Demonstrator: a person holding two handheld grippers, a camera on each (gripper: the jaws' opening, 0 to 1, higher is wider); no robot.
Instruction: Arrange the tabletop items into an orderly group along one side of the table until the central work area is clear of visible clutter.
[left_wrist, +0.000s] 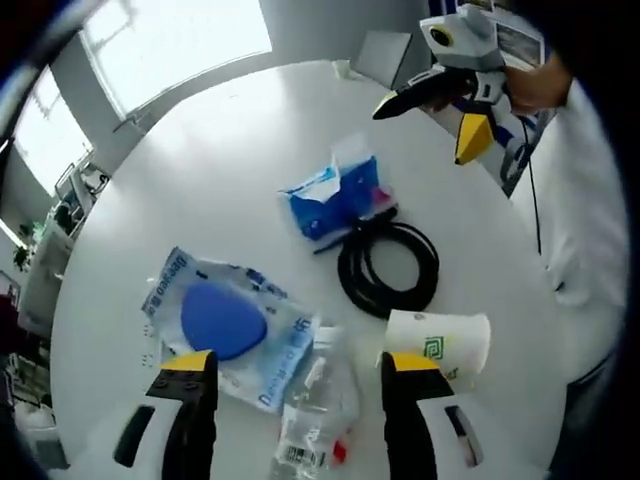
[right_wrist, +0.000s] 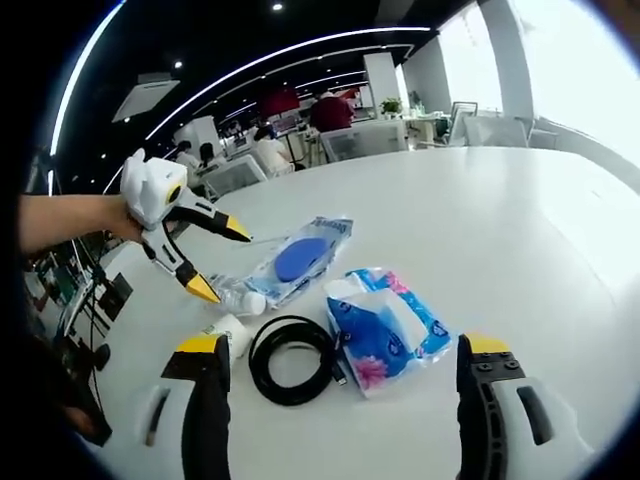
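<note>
Jaws spread wide on both left gripper (left_wrist: 300, 385) and right gripper (right_wrist: 345, 375). Plastic bottle (left_wrist: 318, 410) (partly hidden) lies beside paper cup (left_wrist: 440, 345), cable coil (left_wrist: 388, 265), tissue pack (left_wrist: 338, 195), blue pouch (left_wrist: 222, 322), mid-table (left_wrist: 220, 150).

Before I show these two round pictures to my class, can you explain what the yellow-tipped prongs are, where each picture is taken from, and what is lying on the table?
A person holds a handheld two-jaw gripper in each hand; a camera rides on each. The left gripper shows its jaws open at the bottom of the left gripper view; the right gripper does likewise in the right gripper view. Neither holds anything. On the white round table lie a blue tissue pack, a coiled black cable, a paper cup on its side, a clear plastic bottle and a packet with a blue disc.
</note>
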